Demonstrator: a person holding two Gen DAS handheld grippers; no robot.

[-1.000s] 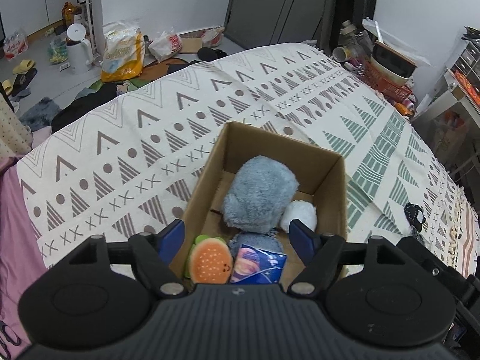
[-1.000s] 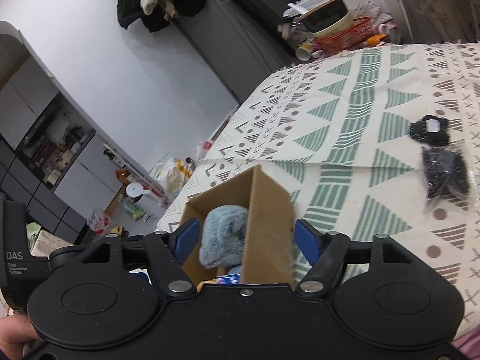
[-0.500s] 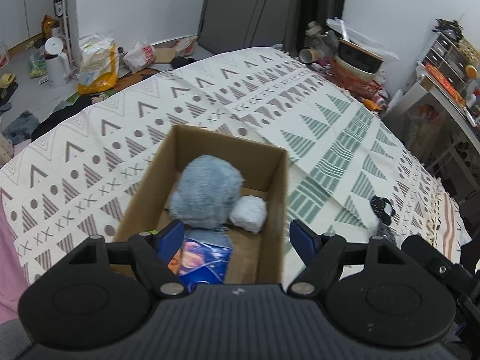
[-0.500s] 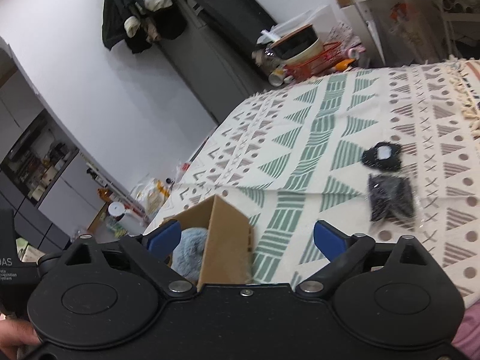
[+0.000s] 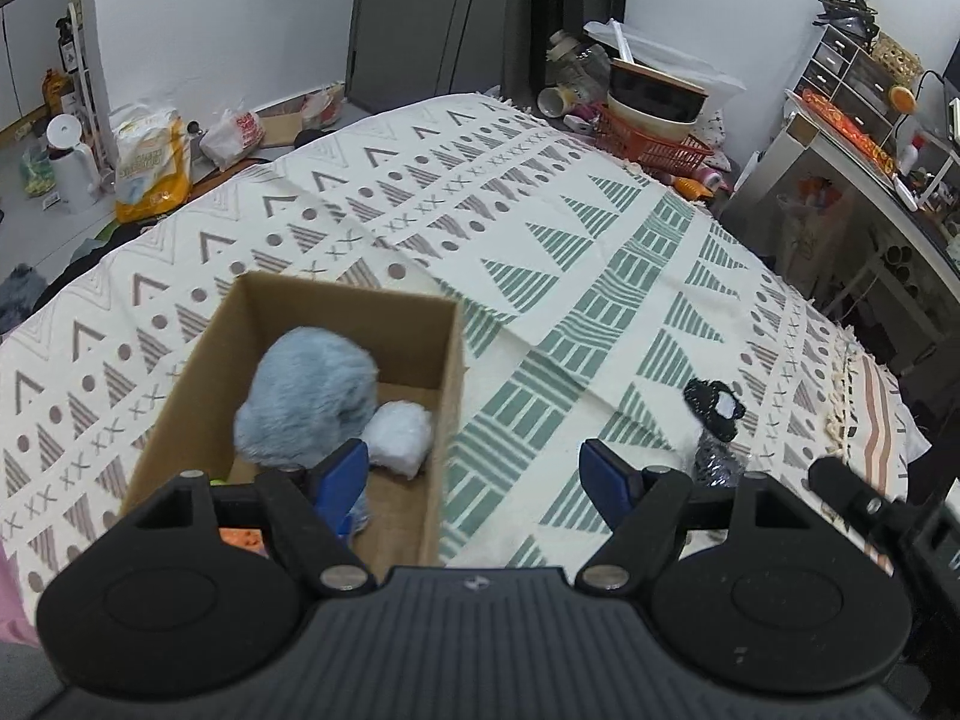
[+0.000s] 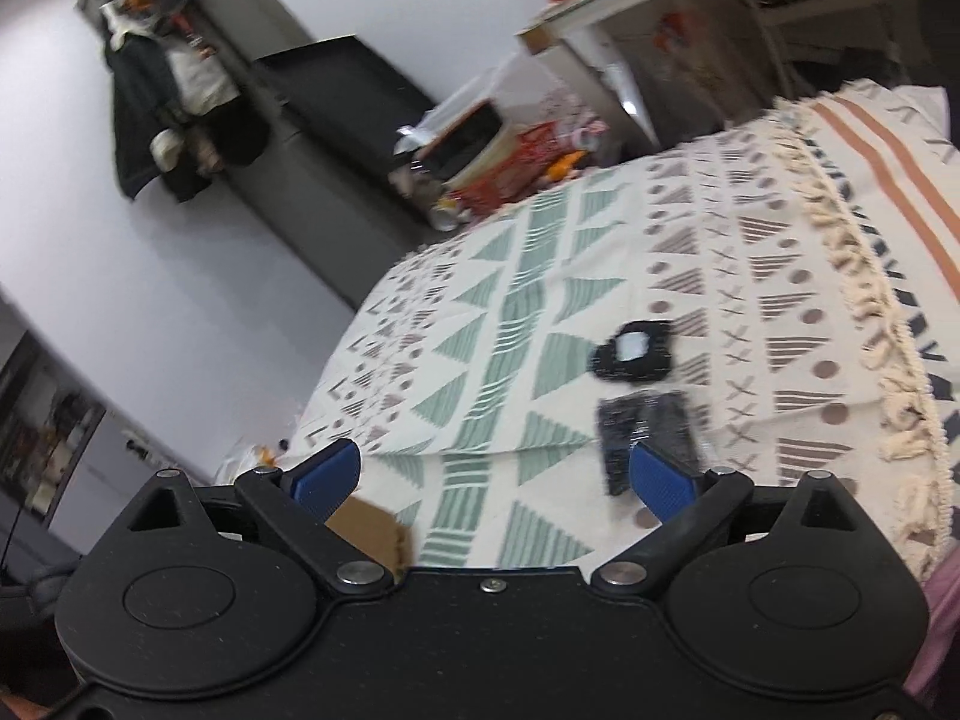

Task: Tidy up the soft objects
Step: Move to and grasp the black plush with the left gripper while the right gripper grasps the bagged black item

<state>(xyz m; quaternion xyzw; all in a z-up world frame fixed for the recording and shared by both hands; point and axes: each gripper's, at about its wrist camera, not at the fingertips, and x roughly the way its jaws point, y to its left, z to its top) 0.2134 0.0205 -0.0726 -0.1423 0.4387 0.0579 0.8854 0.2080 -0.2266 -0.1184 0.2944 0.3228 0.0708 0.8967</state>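
Plush toy (image 5: 306,399) sits boxed beside spread left jaws.

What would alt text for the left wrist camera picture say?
An open cardboard box on a patterned bedspread holds a fluffy blue plush and a white pom-pom. The open left gripper fills the foreground; two small black items lie to the right.
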